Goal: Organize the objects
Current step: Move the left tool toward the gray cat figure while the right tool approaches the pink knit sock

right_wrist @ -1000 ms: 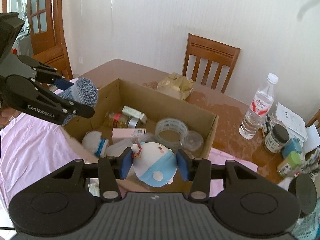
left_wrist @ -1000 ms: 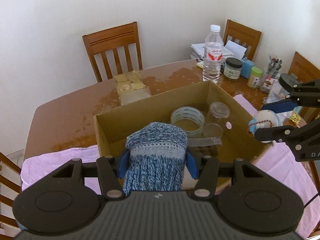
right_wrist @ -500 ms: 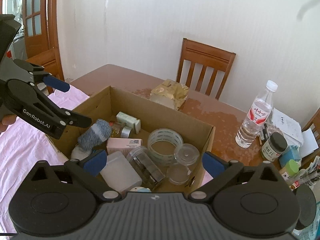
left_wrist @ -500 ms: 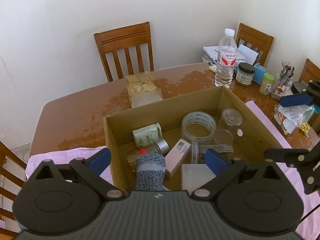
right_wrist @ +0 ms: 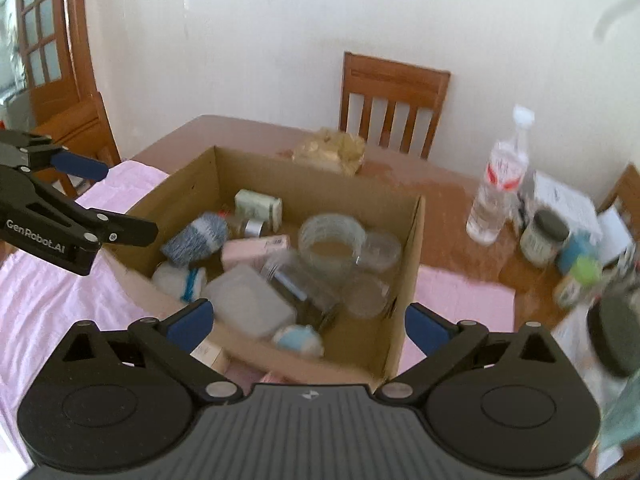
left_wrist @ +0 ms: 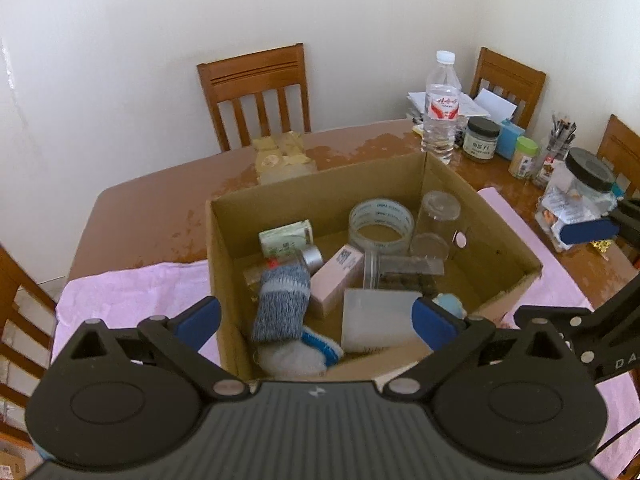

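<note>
A: Where do the two tools stand?

B: The left tool hangs over the near left part of the cardboard box, its jaws spread wide with nothing pinched; they have just been opening. The right tool hangs over the near right part, also spread wide and empty after just opening.

A: And the things being organized?

B: The blue-grey knitted sock lies inside the box near its left wall, resting on a white and blue bundle. The pale blue round toy lies inside against the near wall, beside a frosted plastic case.

A: What else is in the box?

B: A tape roll at the far side and a pink carton near the middle. The box sits on a pink cloth on the desk; a water bottle stands beyond it.
</note>
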`<state>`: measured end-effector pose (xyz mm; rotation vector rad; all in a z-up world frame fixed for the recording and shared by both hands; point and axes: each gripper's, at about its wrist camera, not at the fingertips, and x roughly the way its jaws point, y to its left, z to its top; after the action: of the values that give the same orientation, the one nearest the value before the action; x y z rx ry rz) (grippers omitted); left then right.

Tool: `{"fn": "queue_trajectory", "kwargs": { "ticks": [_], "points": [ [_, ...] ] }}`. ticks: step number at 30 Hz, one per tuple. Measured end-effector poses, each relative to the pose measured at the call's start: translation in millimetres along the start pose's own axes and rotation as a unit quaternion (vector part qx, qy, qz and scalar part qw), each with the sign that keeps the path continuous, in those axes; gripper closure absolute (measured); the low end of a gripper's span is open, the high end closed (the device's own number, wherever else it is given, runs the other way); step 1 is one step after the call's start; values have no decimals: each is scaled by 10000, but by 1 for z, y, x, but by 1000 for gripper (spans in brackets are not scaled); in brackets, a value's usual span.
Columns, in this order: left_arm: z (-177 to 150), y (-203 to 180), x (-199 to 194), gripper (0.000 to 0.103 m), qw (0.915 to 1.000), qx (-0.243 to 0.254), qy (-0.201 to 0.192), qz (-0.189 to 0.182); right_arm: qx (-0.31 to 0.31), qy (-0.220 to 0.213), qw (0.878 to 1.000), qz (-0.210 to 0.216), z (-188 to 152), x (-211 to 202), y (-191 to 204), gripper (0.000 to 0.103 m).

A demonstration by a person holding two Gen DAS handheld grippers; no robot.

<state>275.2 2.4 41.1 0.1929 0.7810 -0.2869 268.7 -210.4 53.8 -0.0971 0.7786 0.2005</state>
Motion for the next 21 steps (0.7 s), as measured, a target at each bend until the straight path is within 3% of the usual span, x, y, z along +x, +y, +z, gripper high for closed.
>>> {"fn": "queue_trajectory", "kwargs": {
  "ticks": [9,13,21],
  "points": [
    [-43,-16,-9,2,9991,270,-42,320,333,263,9988,-230,-46,9,2,0],
    [-62,-12,-12,2,9997,-21,20,230,605,416,9972,-119,-65,21,-1,0],
    [-91,-3,-13,2,9974,-566,126,418,789,658,9947,19,-85,52,3,0]
  ]
}}
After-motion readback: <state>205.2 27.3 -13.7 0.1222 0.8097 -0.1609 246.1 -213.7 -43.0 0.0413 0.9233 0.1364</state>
